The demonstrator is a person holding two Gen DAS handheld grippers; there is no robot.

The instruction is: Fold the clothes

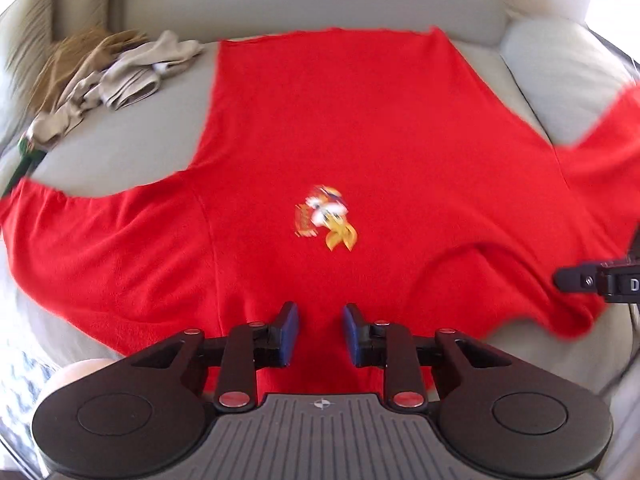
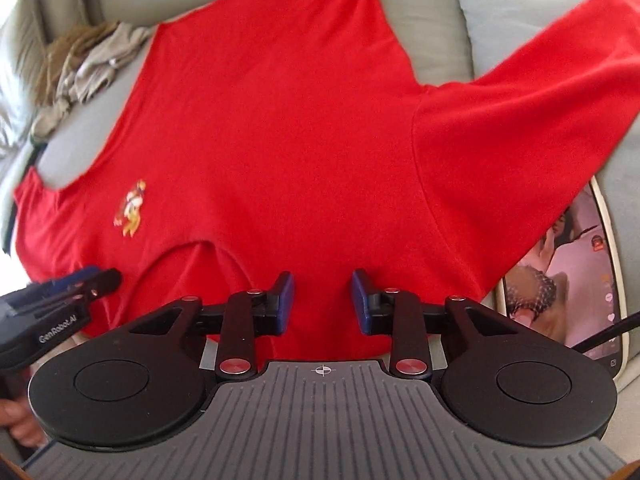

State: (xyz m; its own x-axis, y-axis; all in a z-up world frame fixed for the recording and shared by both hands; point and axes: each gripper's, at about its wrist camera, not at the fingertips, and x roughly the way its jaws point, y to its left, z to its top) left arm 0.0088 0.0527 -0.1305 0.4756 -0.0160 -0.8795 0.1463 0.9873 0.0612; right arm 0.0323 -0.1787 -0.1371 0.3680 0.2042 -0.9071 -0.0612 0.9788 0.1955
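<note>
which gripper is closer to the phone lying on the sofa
Right. The right gripper is over the red shirt with the phone just beside it; the left gripper is further off, across the shirt's collar.

Shirt [image 1: 360, 128]: solid bright red; small chest emblem [image 1: 326, 218] in yellow, white and orange-red. Sofa [image 1: 280, 0]: pale grey-beige, plain. Clothes pile [image 1: 120, 76]: beige and tan. Left gripper [image 1: 321, 334] and right gripper [image 2: 322, 302]: black frames, blue pads, red-silver pivot caps, grey ribbed base. Phone [image 2: 576, 280]: cream rim, pink-toned screen.
</note>
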